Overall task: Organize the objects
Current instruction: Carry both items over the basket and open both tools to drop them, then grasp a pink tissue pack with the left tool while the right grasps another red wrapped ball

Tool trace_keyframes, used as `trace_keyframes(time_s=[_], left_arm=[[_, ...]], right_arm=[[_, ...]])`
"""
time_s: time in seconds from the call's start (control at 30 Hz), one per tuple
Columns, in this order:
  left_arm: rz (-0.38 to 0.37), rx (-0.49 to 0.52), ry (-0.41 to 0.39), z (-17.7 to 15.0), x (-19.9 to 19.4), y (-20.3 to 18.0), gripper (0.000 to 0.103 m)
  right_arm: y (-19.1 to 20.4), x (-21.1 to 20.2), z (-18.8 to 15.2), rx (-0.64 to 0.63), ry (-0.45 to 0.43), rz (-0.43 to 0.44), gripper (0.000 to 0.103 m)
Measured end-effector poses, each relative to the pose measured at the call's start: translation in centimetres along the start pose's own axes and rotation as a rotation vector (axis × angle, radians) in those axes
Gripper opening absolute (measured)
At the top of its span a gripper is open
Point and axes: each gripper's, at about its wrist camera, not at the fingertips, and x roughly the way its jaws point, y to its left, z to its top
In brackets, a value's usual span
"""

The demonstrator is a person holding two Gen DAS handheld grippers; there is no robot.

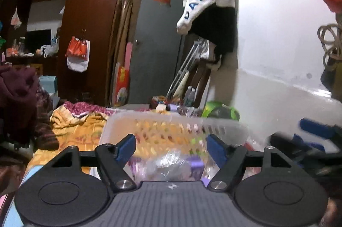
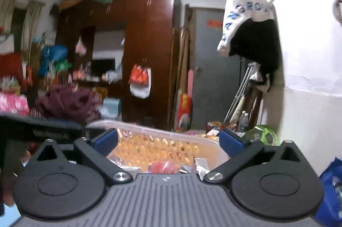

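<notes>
A translucent white lattice basket (image 1: 162,119) sits just ahead of and below my left gripper (image 1: 171,148), which is open with nothing between its blue pads. Inside the basket lies a clear plastic bag with purple items (image 1: 171,166). In the right wrist view the same basket (image 2: 162,133) lies ahead of my right gripper (image 2: 170,138), whose jaws stand wide open and empty above a red packet (image 2: 164,167). Part of the other gripper shows blurred at the right edge (image 1: 316,131) of the left wrist view.
An orange blanket (image 1: 72,126) and maroon clothes (image 1: 19,98) lie to the left. A dark wardrobe (image 1: 89,24), a grey door (image 1: 156,45) and a hanging white garment (image 1: 205,0) stand behind. A green bag (image 1: 222,111) sits by the white wall, and a blue bag (image 2: 331,188) at lower right.
</notes>
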Motion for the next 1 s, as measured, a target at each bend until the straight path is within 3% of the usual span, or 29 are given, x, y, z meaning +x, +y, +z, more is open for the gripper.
trace_keyframes(time_s=[0.13,0.23,0.3,0.37,0.43,0.53,0.6,0.67,0.8,0.87,1.0], left_arm=[[-0.02,0.076,-0.057,-2.3,-3.9,-0.3,0.079],[-0.061,0.105,-0.062,-5.5,-7.2,-0.3,0.098],[-0.066,0.153,0.01,-7.7,-7.6,-0.5,0.099],[-0.029,0.159,0.077,-9.2,-6.9,-0.5,0.097],[-0.012,0.141,0.128,-10.1,-5.9,-0.4,0.095],[-0.011,0.112,0.206,-10.6,-4.1,-0.3,0.091],[-0.012,0.125,0.236,-11.6,-4.0,-0.7,0.091],[-0.018,0.144,0.249,-12.0,-3.8,-1.0,0.091],[-0.049,0.135,0.263,-12.1,-3.5,-1.2,0.09],[-0.045,0.135,0.284,-12.2,-3.1,-1.3,0.09],[-0.029,0.178,0.343,-12.5,-2.1,-2.2,0.09]], right_arm=[[-0.5,-4.7,-1.8,0.077,-0.012,0.068,0.103],[0.3,-7.6,-5.1,0.055,0.058,0.174,0.103],[1.3,-8.7,-7.6,0.015,0.123,0.229,0.103],[2.4,-8.5,-9.3,-0.036,0.183,0.219,0.103],[3.2,-7.8,-10.3,-0.069,0.225,0.205,0.103],[3.1,-7.2,-10.6,-0.065,0.257,0.26,0.102],[3.1,-7.3,-11.0,-0.053,0.258,0.264,0.093],[2.6,-7.0,-11.2,-0.039,0.258,0.237,0.076],[1.3,-6.5,-11.5,0.022,0.273,0.286,0.074],[1.2,-6.5,-11.8,0.022,0.278,0.299,0.067],[1.8,-6.4,-12.3,0.006,0.313,0.374,0.064]])
